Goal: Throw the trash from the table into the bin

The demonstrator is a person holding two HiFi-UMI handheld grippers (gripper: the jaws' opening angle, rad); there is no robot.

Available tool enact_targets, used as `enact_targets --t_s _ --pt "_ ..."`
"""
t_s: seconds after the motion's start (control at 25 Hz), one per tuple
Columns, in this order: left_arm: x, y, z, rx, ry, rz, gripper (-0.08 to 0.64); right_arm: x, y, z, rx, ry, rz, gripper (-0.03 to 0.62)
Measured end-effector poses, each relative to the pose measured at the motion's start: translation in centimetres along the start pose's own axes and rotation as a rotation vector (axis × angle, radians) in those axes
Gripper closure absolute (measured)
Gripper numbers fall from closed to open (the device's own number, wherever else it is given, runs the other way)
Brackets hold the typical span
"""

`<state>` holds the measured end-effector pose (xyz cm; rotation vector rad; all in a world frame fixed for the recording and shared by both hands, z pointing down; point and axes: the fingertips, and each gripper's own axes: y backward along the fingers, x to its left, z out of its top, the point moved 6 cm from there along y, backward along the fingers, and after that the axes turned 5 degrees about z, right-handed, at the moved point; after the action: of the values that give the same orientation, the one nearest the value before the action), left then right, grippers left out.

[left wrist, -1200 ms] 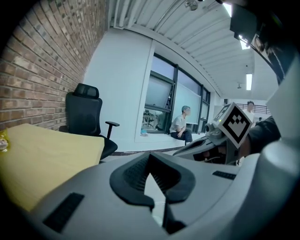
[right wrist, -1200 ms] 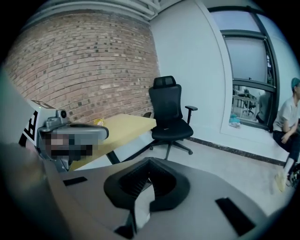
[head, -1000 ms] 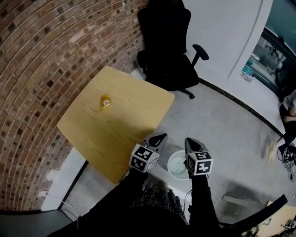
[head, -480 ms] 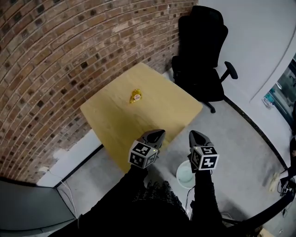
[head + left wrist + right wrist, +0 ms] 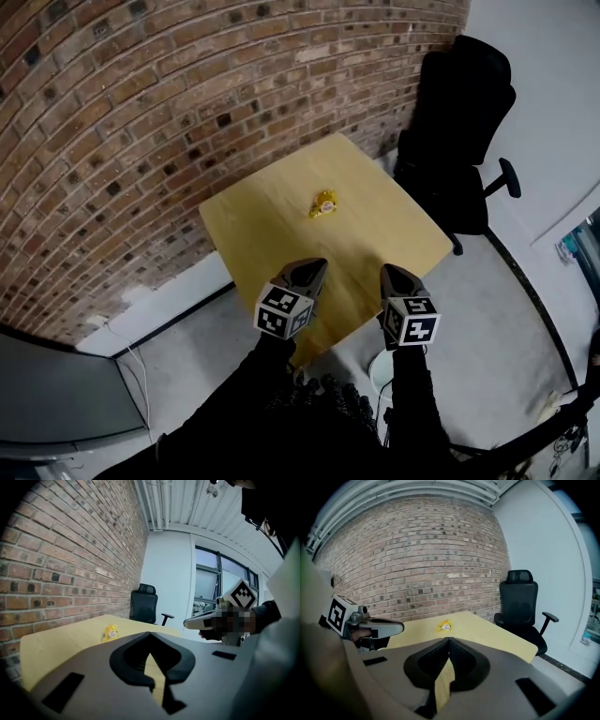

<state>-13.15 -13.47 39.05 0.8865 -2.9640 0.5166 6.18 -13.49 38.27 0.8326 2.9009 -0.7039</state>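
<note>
Black sleeves [image 5: 281, 412] hold both claws over the near corner of the table [image 5: 253, 225]. The left claw [image 5: 319, 265] has its jaws closed tip to tip with nothing between them. The right claw [image 5: 385, 271] is likewise pressed together and empty. A white bin [image 5: 379, 373] stands on the floor just off the table's near corner, partly hidden under the right arm. The trash, a crumpled yellow wrapper [image 5: 324, 203], lies around the middle of the table, a little toward the far corner and well apart from both claws. Past the table's right corner stands a black office chair [image 5: 464, 141], and a brick wall [image 5: 141, 122] runs behind the far edge.
</note>
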Motion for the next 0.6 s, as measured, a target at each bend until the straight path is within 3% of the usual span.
enact_targets --t_s 0.6 --pt "12.0 -0.4 1.4 -0.001 -0.028 0.022 0.560 4.9 -11.6 3.2 0.016 -0.001 0.004 0.581"
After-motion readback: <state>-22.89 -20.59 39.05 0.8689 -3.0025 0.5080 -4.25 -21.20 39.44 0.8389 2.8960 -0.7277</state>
